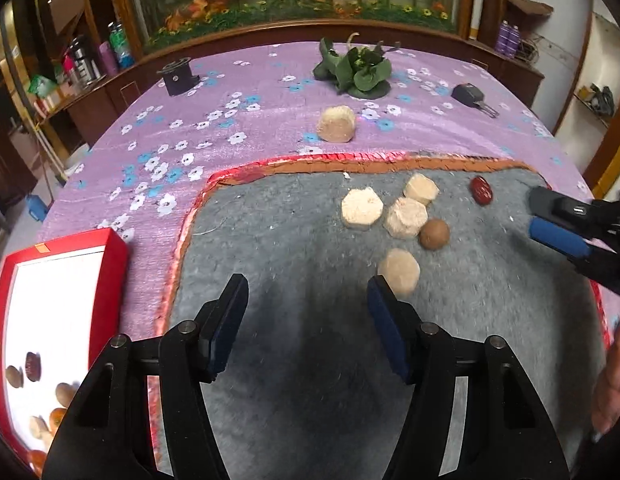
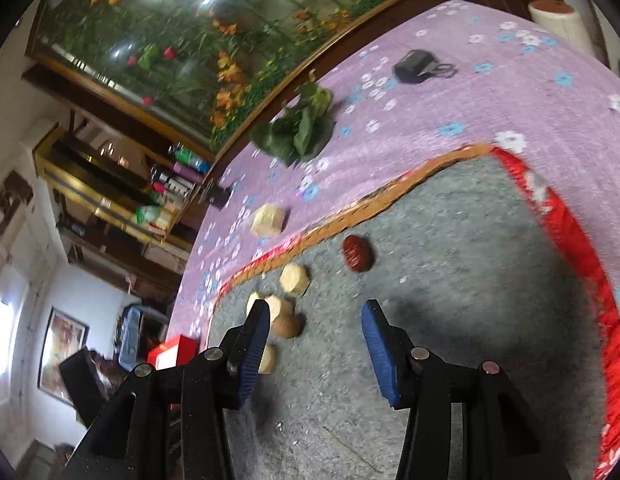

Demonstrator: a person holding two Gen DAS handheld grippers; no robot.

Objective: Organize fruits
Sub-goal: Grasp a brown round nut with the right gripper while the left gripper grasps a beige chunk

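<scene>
Purple flowered cloth covers the counter (image 1: 237,120), and a gray mat (image 1: 293,248) lies on top of it. Pale fruit chunks, a brown round fruit (image 1: 434,233) and a red date (image 1: 481,190) sit on the mat. At the left a red box (image 1: 109,248) already has some fruits in it.

Empty and partly open, the left claw (image 1: 307,296) has the nearest pale chunk (image 1: 398,271) just ahead, touching or almost touching its right finger. This claw looks best placed for it, with the box on its own side.

Also empty and partly open, the right claw (image 2: 316,320) has the date (image 2: 356,253) ahead of it.
</scene>
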